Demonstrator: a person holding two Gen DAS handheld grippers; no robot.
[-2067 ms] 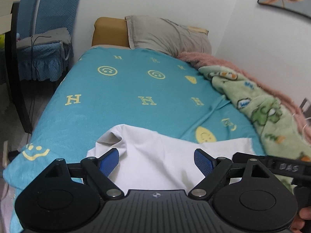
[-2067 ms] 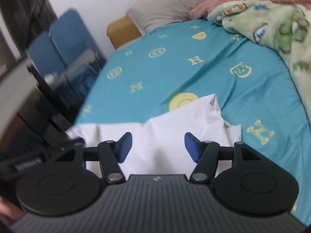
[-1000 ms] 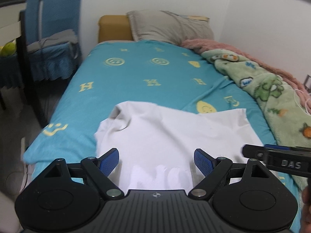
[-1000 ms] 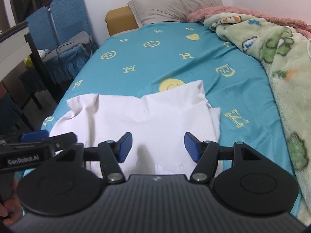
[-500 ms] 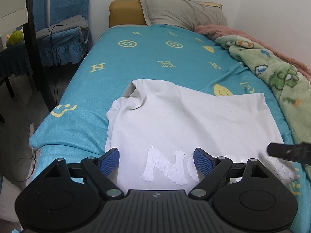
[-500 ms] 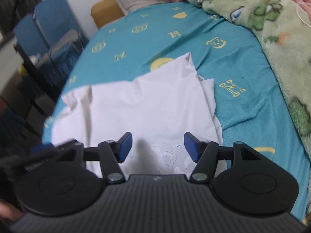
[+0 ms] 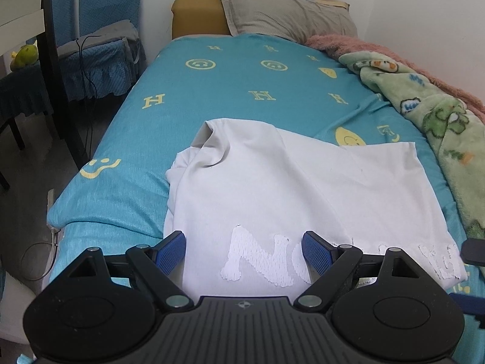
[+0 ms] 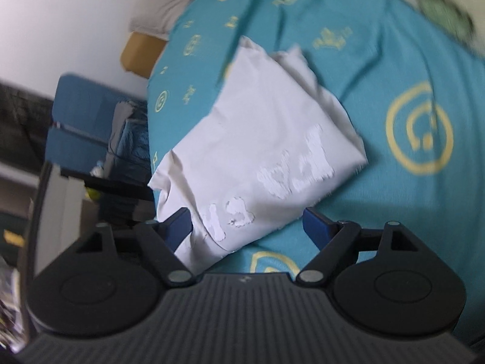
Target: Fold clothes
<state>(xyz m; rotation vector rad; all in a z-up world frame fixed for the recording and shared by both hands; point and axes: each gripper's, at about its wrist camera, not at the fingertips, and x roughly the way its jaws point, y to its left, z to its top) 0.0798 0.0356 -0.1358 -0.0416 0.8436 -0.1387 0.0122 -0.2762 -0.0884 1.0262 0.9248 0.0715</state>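
The shirt (image 7: 303, 188) is plain white, with brighter white textured lettering along its near edge. The bed sheet (image 7: 212, 91) is turquoise, printed with pale yellow smiley faces and H letters. On the right, a green blanket (image 7: 448, 127) carries cartoon animal figures, with a fuzzy pink blanket (image 7: 348, 44) beside it. The far pillow (image 7: 288, 12) is grey-beige against a mustard headboard (image 7: 197, 15). Both grippers are black with blue pads (image 7: 169, 253).
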